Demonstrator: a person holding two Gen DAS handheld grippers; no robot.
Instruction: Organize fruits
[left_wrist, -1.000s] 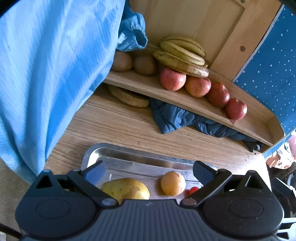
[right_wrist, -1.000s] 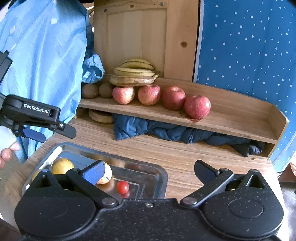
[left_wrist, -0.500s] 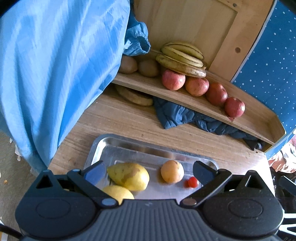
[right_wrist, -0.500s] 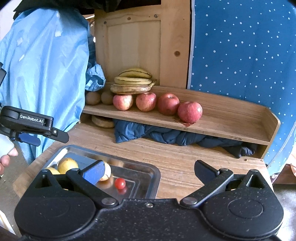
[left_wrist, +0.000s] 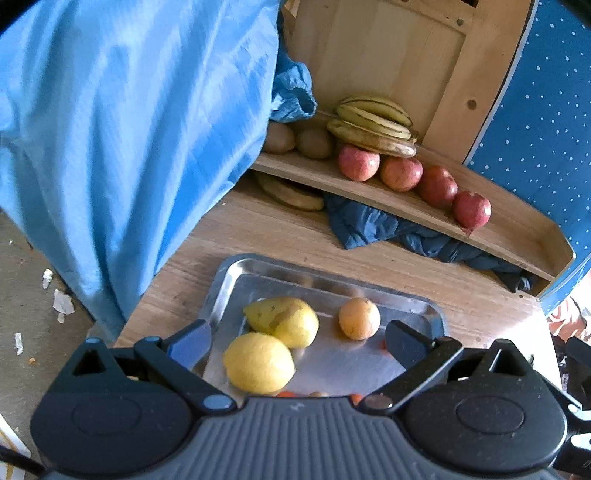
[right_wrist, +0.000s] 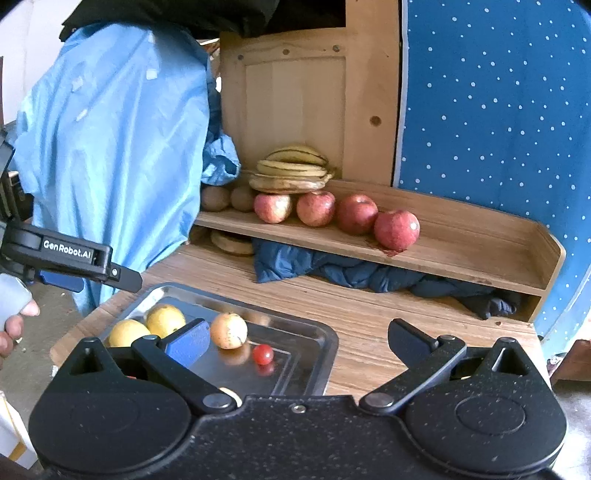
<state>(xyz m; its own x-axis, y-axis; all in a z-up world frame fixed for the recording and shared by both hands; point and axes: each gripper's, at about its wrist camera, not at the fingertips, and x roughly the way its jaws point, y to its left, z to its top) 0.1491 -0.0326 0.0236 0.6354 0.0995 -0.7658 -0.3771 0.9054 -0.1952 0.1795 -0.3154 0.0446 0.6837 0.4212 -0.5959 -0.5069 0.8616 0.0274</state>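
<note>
A metal tray (left_wrist: 236, 273) on the wooden table holds a lemon (left_wrist: 258, 363), a yellow pear (left_wrist: 286, 319), a small orange fruit (left_wrist: 359, 318) and a cherry tomato (right_wrist: 263, 353). My left gripper (left_wrist: 295, 341) is open and empty above the tray's near edge. My right gripper (right_wrist: 295, 339) is open and empty over the tray's right side (right_wrist: 325, 354). A wooden shelf (right_wrist: 461, 240) at the back holds several red apples (right_wrist: 397, 229), bananas (right_wrist: 291, 171) and brown kiwis (right_wrist: 214, 197). The left gripper also shows at the left edge of the right wrist view (right_wrist: 110, 275).
A blue cloth (left_wrist: 110, 129) hangs at the left beside the table. A dark blue cloth (right_wrist: 332, 269) and a banana (left_wrist: 291, 192) lie under the shelf. A dotted blue curtain (right_wrist: 498, 110) stands at the right. The table's left edge drops to a grey floor (left_wrist: 26, 295).
Both grippers have pulled back and up from the tray and shelf, both still open. The lemon and more of the tray have come into the left wrist view.
</note>
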